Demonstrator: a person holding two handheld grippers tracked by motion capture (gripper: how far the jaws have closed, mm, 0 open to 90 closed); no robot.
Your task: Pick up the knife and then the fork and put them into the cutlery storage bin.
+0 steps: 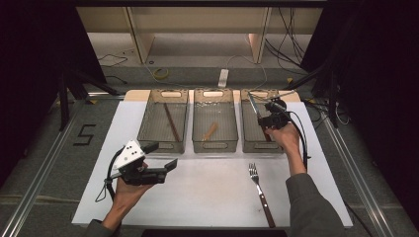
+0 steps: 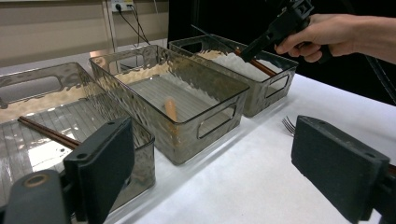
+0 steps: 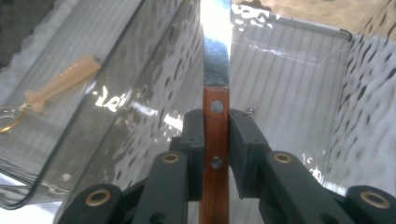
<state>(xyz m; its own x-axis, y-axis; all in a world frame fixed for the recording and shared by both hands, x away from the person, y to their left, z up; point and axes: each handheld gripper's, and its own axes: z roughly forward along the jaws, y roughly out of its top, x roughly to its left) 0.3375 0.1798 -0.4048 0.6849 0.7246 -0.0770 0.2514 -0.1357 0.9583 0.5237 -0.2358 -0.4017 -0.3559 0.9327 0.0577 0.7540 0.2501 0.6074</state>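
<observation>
The knife (image 3: 216, 70), wooden-handled with a steel blade, is clamped by its handle in the right gripper (image 3: 216, 135), held over the right-hand bin (image 1: 260, 143) at the far side of the bench (image 1: 207, 192). The left gripper (image 2: 210, 172) hovers near-left with its jaws wide apart, holding nothing. A fork (image 1: 259, 190) lies near-right.

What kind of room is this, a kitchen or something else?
Probably a lab or workshop, not a kitchen: loose cables trail over the floor, a metal rail edges the table, and dark curtains hang around it.
</observation>
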